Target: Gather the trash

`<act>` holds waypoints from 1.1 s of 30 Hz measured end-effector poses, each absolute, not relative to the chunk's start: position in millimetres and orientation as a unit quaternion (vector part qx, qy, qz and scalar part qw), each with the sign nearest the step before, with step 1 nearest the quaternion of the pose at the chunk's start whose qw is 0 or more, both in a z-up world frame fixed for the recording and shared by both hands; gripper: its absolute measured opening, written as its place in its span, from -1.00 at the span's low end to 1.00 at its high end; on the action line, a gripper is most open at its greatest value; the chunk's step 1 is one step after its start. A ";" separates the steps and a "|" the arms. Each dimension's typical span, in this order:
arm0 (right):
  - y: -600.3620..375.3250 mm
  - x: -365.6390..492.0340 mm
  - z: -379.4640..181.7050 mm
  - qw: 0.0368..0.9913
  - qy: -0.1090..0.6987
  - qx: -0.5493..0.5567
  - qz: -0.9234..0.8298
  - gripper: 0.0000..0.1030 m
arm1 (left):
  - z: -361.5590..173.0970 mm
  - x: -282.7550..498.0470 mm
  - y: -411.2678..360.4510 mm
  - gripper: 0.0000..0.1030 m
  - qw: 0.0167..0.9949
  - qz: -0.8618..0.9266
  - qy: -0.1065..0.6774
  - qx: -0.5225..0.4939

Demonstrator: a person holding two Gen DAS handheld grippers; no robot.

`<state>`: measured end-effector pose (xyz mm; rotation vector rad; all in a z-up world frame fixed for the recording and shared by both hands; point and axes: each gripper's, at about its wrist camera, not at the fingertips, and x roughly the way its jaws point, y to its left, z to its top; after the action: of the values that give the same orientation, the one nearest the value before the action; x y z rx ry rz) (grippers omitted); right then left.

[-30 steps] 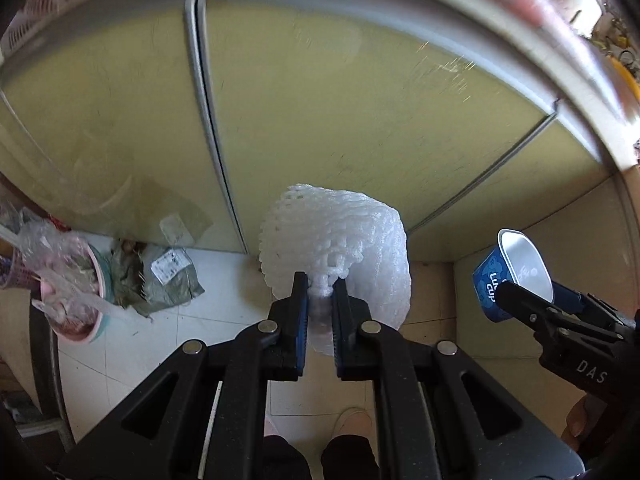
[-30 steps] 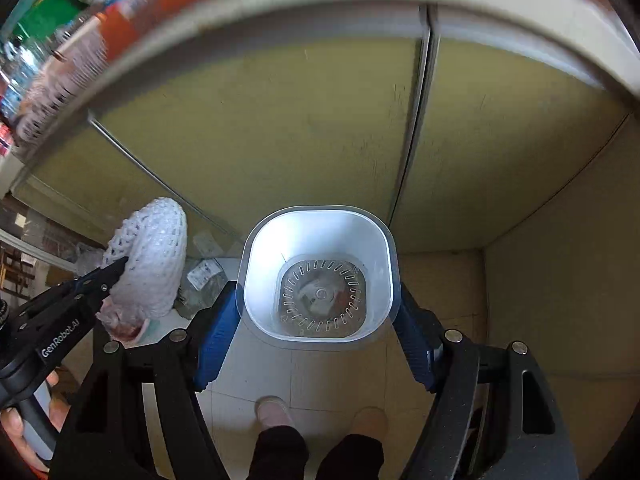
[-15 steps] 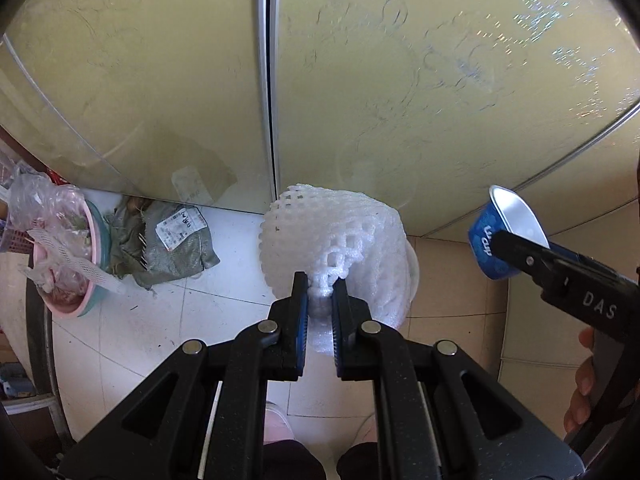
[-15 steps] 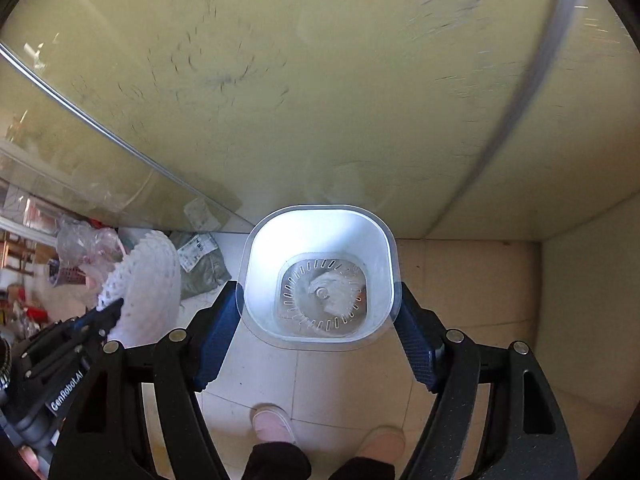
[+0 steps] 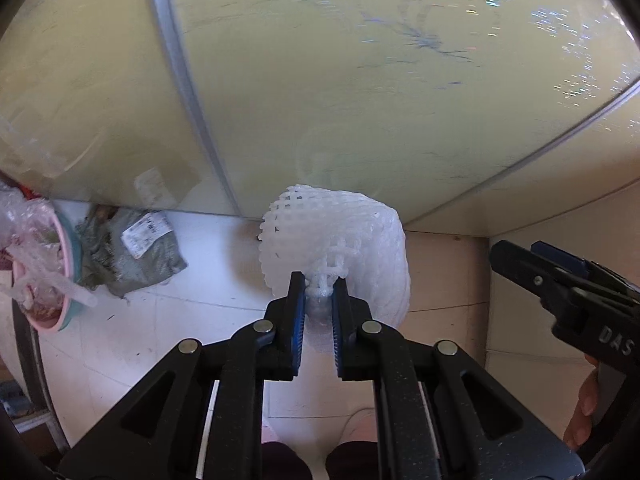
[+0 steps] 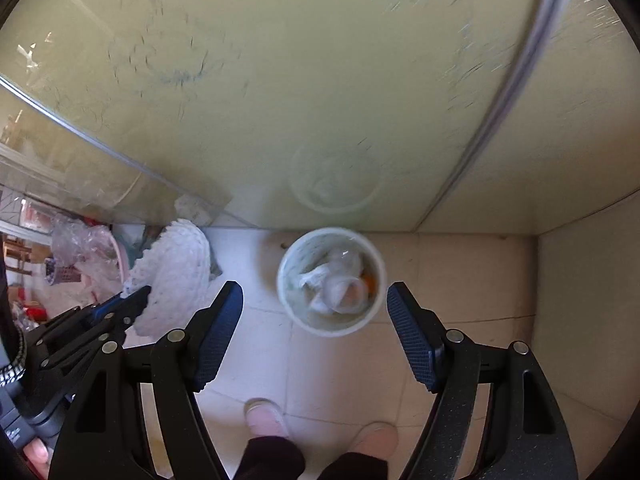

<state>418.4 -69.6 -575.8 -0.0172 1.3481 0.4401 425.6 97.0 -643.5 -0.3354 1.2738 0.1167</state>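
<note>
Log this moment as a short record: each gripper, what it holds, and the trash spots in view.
left gripper: shut on white foam fruit net
right gripper: open, fingers empty
waste bin: round, white, on the floor beneath the right gripper, crumpled tissue inside
floor at left: pink basin with plastic wrap, grey-green bag beside it

White foam fruit net [image 5: 340, 236]: mesh sleeve, bulged & rounded, hanging above floor tiles, one pinched strand caught btwn blue pads. In right wrist view it sits left of the bin. Round pale trash bin [image 6: 294, 304] stands upright on tile floor by cabinet base, open top, w/ crumpled white plastic & sth orange inside.
</note>
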 end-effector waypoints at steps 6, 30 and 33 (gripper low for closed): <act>-96.7 419.9 -546.2 0.772 0.608 0.005 0.183 0.39 | -628.1 436.1 77.1 0.15 0.795 0.046 0.588 -0.141; -117.1 405.4 -541.5 0.793 0.591 0.025 0.143 0.40 | -668.6 456.1 77.9 -0.38 0.801 0.046 0.588 -0.100; -118.3 407.1 -563.6 0.784 0.605 0.032 0.134 0.40 | -694.6 463.8 81.7 -0.81 0.788 0.033 0.604 -0.116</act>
<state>407.1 -118.3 -563.6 0.0693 1.3061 0.2882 463.8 81.7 -694.6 -0.2494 1.3003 0.0719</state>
